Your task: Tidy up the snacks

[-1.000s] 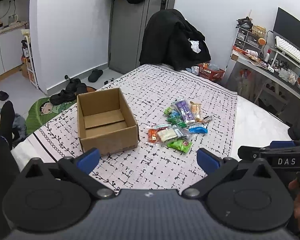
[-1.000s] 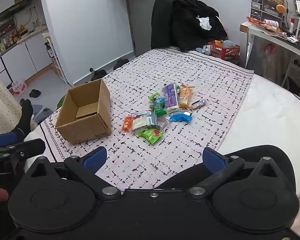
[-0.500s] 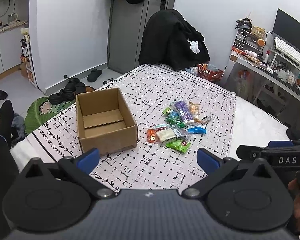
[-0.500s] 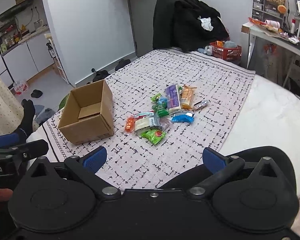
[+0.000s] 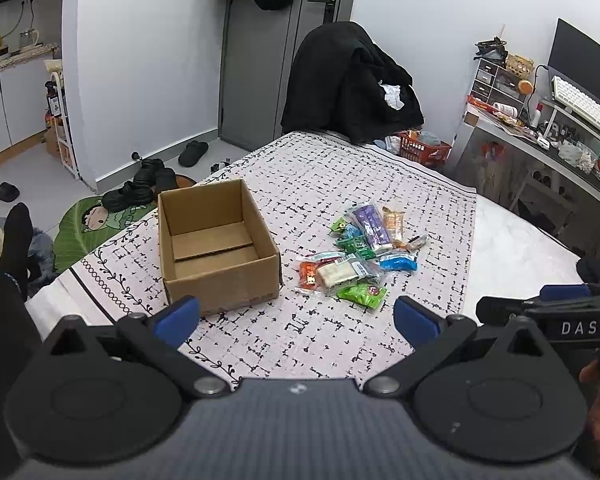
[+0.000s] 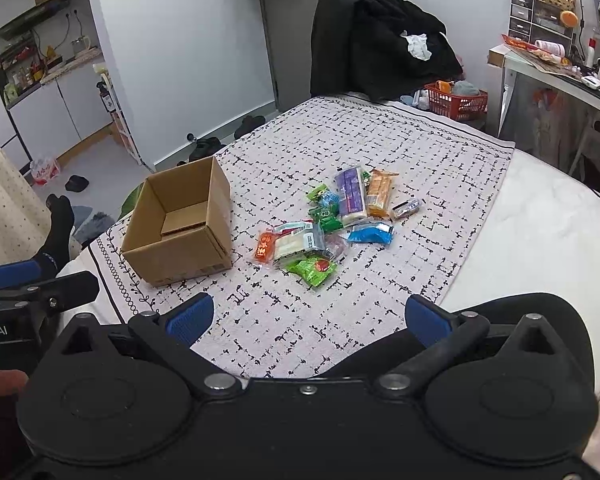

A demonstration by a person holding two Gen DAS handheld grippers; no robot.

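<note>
A bed covered by a white cloth with a black dashed grid pattern [image 5: 340, 184] fills the middle of both views. On it, toward the person's left, stands an open brown cardboard box [image 5: 216, 248], upright and with nothing inside but its own folded bottom flaps. Just beside the box, to its right and apart from it, lies a loose heap of small wrapped snacks [image 6: 328, 220]: a purple packet [image 6: 352, 194] and an orange-tan packet [image 6: 379, 194] at the far side, a blue packet [image 6: 370, 234] to the right, a clear pack with a pale bar [image 6: 296, 242] over an orange sachet [image 6: 263, 250], and a bright green packet [image 6: 311, 268] nearest the person.

The left gripper [image 5: 296, 316] and the right gripper [image 6: 308, 314] both hover near the bed's close edge, each spread wide with nothing between its blue pads, well short of the heap.

No snack appears to be in the box, so the sorting seems not yet begun; this looks like the approach step. The next move likely calls for lowering one gripper onto the nearest green packet, pinching its flat wrapper at an edge without dragging its neighbours.
</note>
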